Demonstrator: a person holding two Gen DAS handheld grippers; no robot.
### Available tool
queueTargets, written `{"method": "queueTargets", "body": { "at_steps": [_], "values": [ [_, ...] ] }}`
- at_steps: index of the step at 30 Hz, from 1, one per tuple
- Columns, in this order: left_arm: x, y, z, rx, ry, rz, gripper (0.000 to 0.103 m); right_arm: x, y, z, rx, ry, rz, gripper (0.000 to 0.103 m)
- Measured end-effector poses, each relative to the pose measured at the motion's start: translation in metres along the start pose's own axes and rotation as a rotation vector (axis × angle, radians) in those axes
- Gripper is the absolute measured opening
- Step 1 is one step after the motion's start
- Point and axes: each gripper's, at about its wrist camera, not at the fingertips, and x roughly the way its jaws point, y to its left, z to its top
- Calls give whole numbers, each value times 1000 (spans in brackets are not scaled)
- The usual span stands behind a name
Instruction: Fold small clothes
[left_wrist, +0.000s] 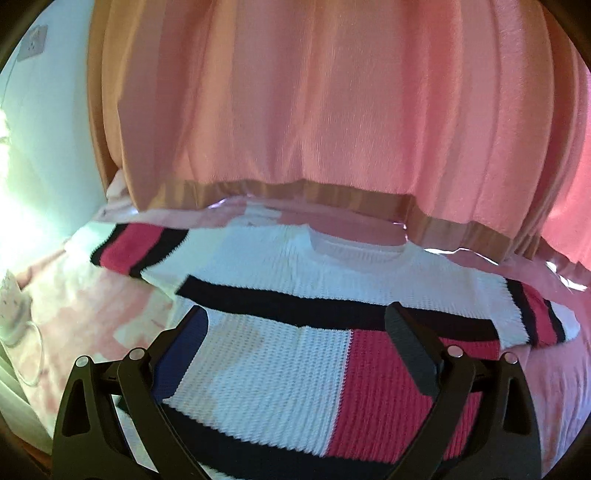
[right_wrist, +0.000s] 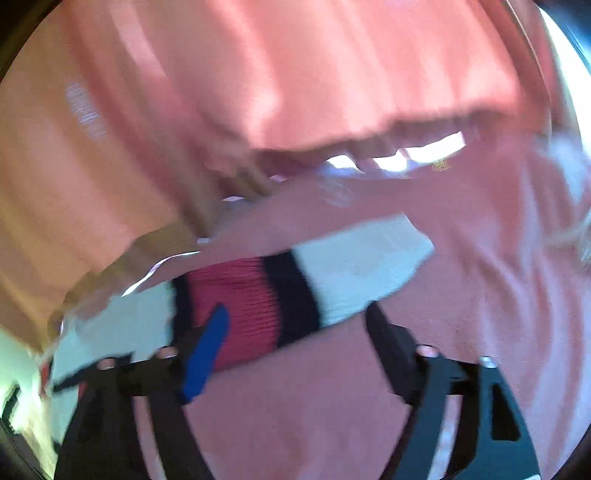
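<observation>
A knitted sweater (left_wrist: 280, 376) in white, black and red blocks lies flat, neck away from me, on a pink bedsheet (left_wrist: 92, 295). My left gripper (left_wrist: 299, 321) hovers over the sweater's chest, open, with nothing between its fingers. One sleeve (left_wrist: 136, 251) stretches out to the far left, and the other is folded short at the right. The blurred right wrist view shows a sleeve (right_wrist: 295, 288) with a red band between black stripes and a white cuff. My right gripper (right_wrist: 297, 319) is open just over it, its blue-padded finger (right_wrist: 210, 343) in front of the red band.
A pink curtain (left_wrist: 332, 110) hangs close behind the bed, its hem brushing the far edge of the sheet. A wall socket (left_wrist: 35, 42) sits at the upper left. A pale glassy object (left_wrist: 18, 325) stands on the bed at the left.
</observation>
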Motion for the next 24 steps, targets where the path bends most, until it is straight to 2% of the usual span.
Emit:
{"method": "queueTargets", "body": {
  "at_steps": [4,7,9,11,12,13,15,18,21,24],
  "values": [
    [22,-14,-10,66,24,48,94,52,-50,9,165,28,-35,59],
    [33,-18,-12,69,43,60,94,77,-65,12,203,35,-55,59],
    [37,-19,-13,64,59,52,94,79,-66,16,200,0,-48,58],
    [42,-21,-14,66,75,44,94,84,-64,19,195,-11,-53,43],
    [43,-21,-14,70,78,43,94,87,-66,21,197,-8,-39,12],
    [44,-22,-15,77,82,43,94,91,-66,23,207,4,4,8],
    [45,-21,-15,79,85,46,94,87,-61,26,210,-35,17,8],
    [44,-16,-11,59,92,34,94,66,-23,37,148,-100,103,8],
    [39,-9,-5,28,80,24,94,39,60,50,44,-124,296,8],
    [33,1,1,-10,70,11,94,19,152,46,-102,-99,452,8]
  ]
}}
